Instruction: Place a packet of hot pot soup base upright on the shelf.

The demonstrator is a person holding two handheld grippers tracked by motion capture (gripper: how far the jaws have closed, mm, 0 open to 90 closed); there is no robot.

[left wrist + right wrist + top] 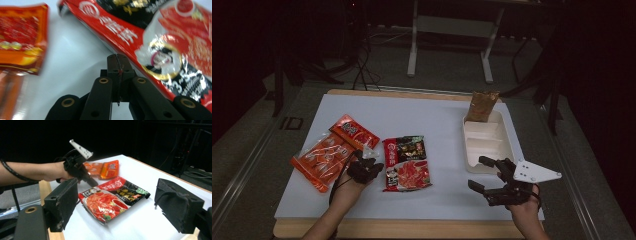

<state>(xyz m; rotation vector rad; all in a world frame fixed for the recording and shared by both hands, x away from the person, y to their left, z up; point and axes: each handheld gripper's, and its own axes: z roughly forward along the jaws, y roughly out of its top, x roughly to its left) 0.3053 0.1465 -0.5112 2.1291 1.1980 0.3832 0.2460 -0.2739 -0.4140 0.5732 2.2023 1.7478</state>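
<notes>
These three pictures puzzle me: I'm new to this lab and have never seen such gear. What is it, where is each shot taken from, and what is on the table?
A person holds a hand-operated gripper in each hand; there is no robot arm. The high view looks down on the white table. The other two views come from cameras riding on the grippers. The left gripper has its fingers shut, tips at the edge of the red and black sauce packet, with nothing visibly clamped. The right gripper is open and empty, beside the white tray. An orange packet lies at the left, and a brown packet stands in the tray's far end.
</notes>
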